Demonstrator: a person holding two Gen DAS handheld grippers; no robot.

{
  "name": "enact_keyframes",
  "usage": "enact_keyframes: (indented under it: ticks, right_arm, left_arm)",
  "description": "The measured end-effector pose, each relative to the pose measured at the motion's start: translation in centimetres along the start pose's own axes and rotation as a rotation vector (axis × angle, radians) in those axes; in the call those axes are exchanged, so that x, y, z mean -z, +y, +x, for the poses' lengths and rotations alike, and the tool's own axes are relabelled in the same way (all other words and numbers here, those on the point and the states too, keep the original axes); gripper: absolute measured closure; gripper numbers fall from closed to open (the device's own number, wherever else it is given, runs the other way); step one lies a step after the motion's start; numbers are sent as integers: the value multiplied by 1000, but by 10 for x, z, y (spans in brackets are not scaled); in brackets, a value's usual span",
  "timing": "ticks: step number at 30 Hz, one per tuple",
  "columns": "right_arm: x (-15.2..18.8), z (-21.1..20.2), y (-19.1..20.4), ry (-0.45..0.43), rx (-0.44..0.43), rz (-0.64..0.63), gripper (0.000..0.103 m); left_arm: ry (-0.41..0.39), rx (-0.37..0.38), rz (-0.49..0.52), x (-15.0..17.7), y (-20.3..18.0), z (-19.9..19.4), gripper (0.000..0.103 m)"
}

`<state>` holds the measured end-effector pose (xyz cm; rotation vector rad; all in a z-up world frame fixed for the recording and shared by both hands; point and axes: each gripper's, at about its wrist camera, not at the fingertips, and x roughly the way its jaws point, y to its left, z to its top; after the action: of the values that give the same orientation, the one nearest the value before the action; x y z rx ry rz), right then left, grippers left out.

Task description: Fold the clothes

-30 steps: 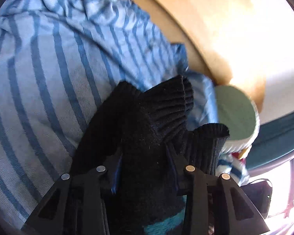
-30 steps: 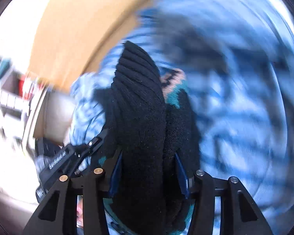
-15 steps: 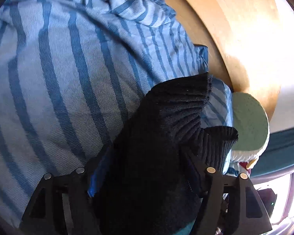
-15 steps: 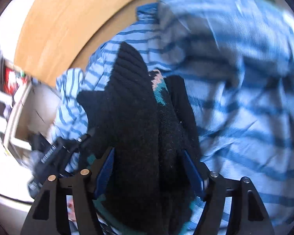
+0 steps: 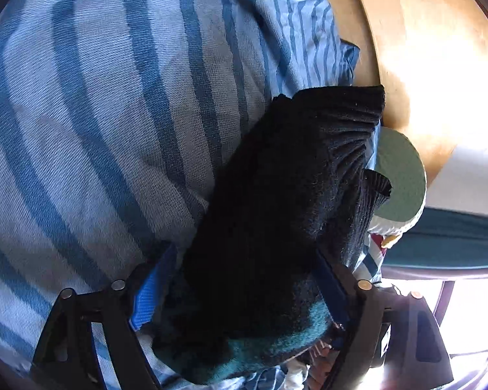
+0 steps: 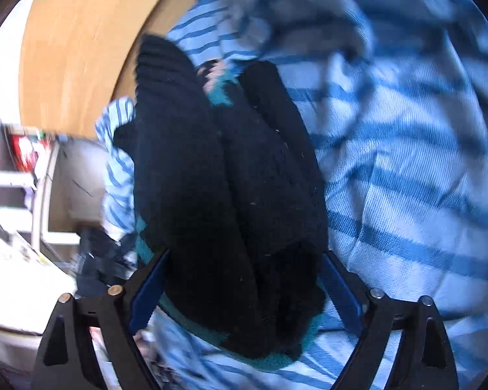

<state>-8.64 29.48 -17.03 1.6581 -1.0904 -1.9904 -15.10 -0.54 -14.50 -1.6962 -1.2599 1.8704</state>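
Our left tool [image 5: 244, 279] clamped on the thick black knit sweater with teal trim [image 5: 276, 195], our right tool [image 6: 244, 276] gripping that same sweater [image 6: 211, 178], sweater bunched atop the blue striped woven shirt [image 5: 97, 113], tan wooden counter [image 5: 423, 48] beyond the shirt
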Motion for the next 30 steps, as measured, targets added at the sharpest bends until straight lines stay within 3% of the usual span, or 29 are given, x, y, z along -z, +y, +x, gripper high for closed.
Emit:
enact_keyframes:
  ticks: [2, 4, 7, 9, 11, 15, 19, 25, 27, 28, 29, 30]
  right_arm:
    - [-8, -6, 6, -22, 18, -47, 12]
    - [-15, -19, 27, -71, 101, -176, 12]
    - [-26, -25, 48, -106, 176, -319, 11]
    - [-36, -10, 44, -32, 167, -323, 11]
    - [-43, 10, 36, 13, 166, -286, 7]
    - [-47, 25, 25, -13, 114, -274, 0]
    - [-53, 30, 3, 8, 11, -213, 0]
    - [-48, 26, -10, 17, -36, -177, 0]
    - [-43, 23, -15, -1, -63, -135, 4]
    - [-40, 20, -17, -17, -77, -118, 12]
    - [-37, 17, -19, -34, -91, -101, 23]
    - [-31, 10, -17, -60, -92, -101, 26]
  left_arm:
    - [13, 3, 25, -6, -5, 0, 20]
    - [22, -5, 72, -12, -16, -3, 20]
    - [57, -82, 167, -31, -40, 13, 19]
    - [82, -94, 160, -37, -39, 23, 17]
    - [88, -96, 135, -41, -33, 33, 0]
    - [85, -87, 129, -47, -29, 41, 0]
    - [93, -114, 148, -55, -45, 51, 0]
    - [196, -7, 109, -47, -53, 77, 3]
    - [190, 27, 92, -47, -52, 83, 3]
    - [187, 44, 84, -47, -52, 87, 4]
    - [168, 57, 91, -42, -55, 81, 7]
    - [148, 70, 99, -37, -58, 75, 16]
